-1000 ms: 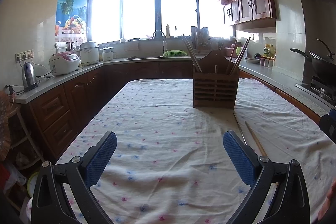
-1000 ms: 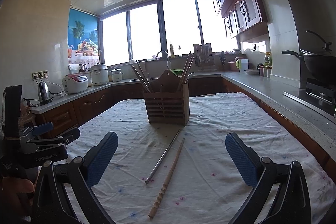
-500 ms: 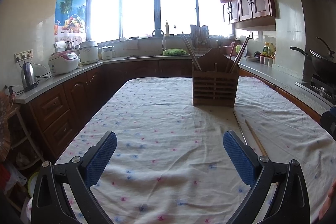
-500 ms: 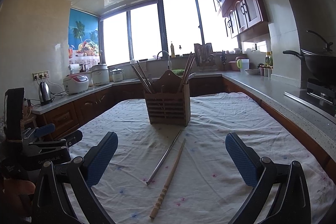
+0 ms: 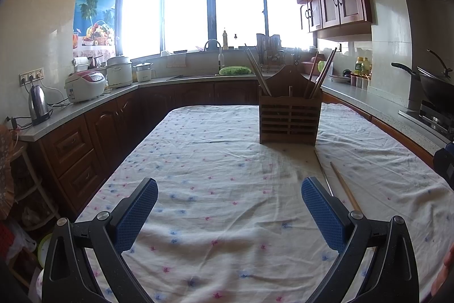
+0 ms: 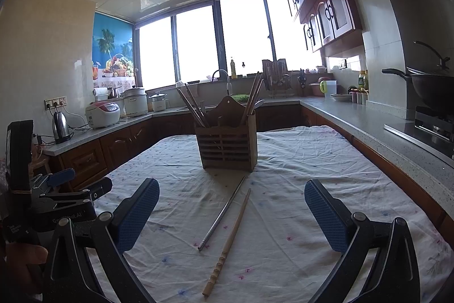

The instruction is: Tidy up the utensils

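A slatted wooden utensil holder (image 6: 227,146) (image 5: 289,118) stands upright on the cloth-covered table, with several chopsticks leaning out of it. In front of it lie a metal chopstick (image 6: 222,213) (image 5: 323,173) and a wooden chopstick (image 6: 228,243) (image 5: 344,186), side by side on the cloth. My right gripper (image 6: 231,213) hovers open just short of them, with both lying between its blue pads. My left gripper (image 5: 229,209) is open and empty over bare cloth, to the left of the two chopsticks; its body shows at the left of the right wrist view (image 6: 68,198).
The table (image 5: 198,161) wears a white flowered cloth. Counters run around it: a kettle (image 5: 38,104) and rice cookers (image 5: 85,85) on the left, a sink (image 5: 215,58) under the window, a wok (image 6: 434,88) on the stove at right.
Both views have crept slightly forward toward the holder. Nothing was picked up or let go.
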Action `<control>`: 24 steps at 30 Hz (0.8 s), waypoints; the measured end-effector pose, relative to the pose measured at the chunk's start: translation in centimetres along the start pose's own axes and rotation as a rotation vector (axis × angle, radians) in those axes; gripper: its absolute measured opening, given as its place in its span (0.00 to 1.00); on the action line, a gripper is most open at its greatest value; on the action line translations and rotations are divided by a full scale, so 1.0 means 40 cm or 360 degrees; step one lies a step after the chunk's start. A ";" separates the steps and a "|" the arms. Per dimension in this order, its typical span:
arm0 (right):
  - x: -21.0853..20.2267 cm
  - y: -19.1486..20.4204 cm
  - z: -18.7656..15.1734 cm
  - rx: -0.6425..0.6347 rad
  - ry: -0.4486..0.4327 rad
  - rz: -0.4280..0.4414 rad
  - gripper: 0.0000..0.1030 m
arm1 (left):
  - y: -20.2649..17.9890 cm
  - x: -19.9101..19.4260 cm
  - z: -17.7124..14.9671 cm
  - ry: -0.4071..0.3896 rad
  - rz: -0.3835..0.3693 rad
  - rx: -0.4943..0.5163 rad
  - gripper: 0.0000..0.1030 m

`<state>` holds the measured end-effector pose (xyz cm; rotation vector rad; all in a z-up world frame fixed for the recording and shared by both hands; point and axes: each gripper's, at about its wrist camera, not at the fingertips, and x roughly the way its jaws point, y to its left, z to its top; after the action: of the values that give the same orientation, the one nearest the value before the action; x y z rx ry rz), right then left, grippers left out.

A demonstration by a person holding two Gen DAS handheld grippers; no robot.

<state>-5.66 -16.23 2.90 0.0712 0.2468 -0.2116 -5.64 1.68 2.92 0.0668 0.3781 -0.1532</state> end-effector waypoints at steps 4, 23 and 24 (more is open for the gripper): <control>0.001 0.003 0.004 -0.0002 0.0001 0.0004 1.00 | 0.000 0.000 -0.001 0.0000 0.0003 -0.0001 0.99; 0.002 0.002 0.005 0.0001 0.0001 0.0005 1.00 | -0.002 0.000 0.000 0.0000 0.0003 -0.0003 0.99; 0.003 0.002 0.005 0.0001 0.0002 0.0005 1.00 | -0.002 0.000 0.001 0.0000 0.0002 -0.0003 0.99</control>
<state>-5.50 -16.20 3.09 0.0724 0.2479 -0.2086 -5.66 1.58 2.96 0.0652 0.3782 -0.1517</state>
